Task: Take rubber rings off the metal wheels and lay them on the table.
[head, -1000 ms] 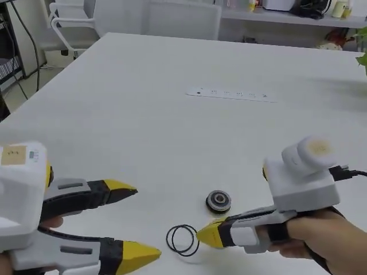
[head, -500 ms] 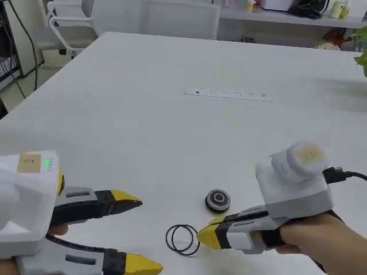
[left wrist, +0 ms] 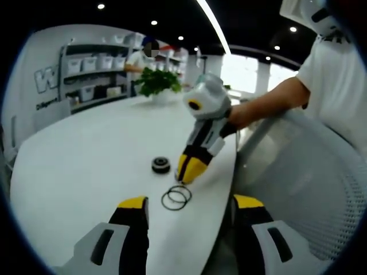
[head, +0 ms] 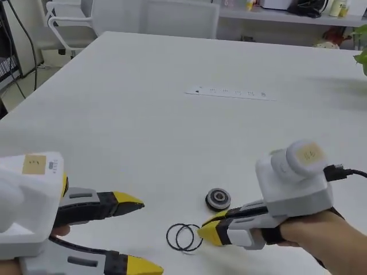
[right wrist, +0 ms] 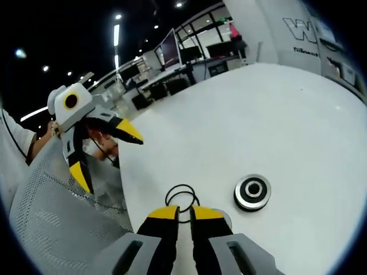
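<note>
In the head view two rubber rings (head: 183,236) lie flat on the table (head: 172,126), near and left of the metal wheel (head: 218,199), and the right gripper (head: 206,232) touches their right edge. In the left gripper view the left gripper (left wrist: 190,203) has its jaws spread wide, apart from the rings. In the right gripper view the jaws are almost pressed together at the rings; whether they pinch one, I cannot tell.

Black rubber rings (head: 183,236), silver-and-black wheel (head: 218,199), white table (head: 172,114), my left gripper (head: 150,235) and right gripper (head: 203,232) yellow-tipped.
</note>
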